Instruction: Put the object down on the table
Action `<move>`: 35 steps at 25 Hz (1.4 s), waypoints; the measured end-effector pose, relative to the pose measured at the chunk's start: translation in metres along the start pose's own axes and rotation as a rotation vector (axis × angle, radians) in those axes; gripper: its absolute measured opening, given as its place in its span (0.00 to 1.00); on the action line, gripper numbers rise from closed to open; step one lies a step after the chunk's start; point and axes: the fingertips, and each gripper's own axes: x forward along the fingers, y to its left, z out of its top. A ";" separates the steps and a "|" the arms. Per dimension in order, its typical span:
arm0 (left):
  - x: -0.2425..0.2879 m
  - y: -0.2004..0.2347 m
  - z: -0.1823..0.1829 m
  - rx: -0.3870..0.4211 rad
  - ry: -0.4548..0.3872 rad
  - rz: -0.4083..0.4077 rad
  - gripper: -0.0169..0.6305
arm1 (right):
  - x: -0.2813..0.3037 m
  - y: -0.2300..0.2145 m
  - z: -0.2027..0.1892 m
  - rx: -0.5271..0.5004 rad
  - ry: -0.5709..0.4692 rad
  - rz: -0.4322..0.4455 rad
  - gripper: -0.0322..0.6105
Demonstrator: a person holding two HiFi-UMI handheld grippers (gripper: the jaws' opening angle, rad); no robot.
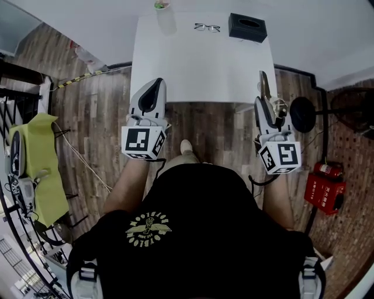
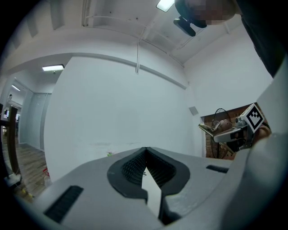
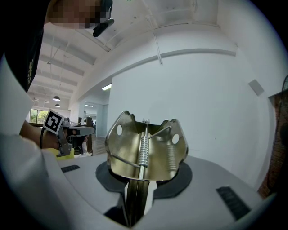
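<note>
Right gripper (image 3: 143, 179) clamped on the shiny metal spring clip (image 3: 146, 150): my pads pinch its lower blade, and its two winged handles and coil spring stand up above the jaws. So the clip is in the air in my grip, not on the white rectangular table (image 1: 198, 64).

Left gripper (image 2: 145, 153) is closed tip to tip with nothing between the ribbed pads.

Containers: a black tissue box (image 1: 248, 27) sits at the far right corner, straight ahead of my right gripper. Its top slot looks dark, and I can't tell what is in it. A clear plastic bottle (image 1: 165, 17) stands at the far edge ahead of my left gripper. Its top is cut off by the frame and its contents are unreadable. Thin-framed spectacles (image 1: 207, 27) lie between the two, just left of the box.

Room to move: the near half of the tabletop is bare. My left gripper's tip overlaps the near left corner. My right one hangs at the near right corner, beside the edge, over the wood floor (image 1: 219, 128).
</note>
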 end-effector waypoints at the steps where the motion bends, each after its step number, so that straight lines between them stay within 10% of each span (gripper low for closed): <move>1: 0.003 0.003 0.000 -0.002 -0.001 -0.005 0.04 | 0.003 0.000 0.001 0.000 0.001 -0.005 0.21; 35: 0.077 0.047 -0.025 -0.040 0.034 -0.114 0.04 | 0.071 -0.014 0.007 0.029 0.000 -0.099 0.21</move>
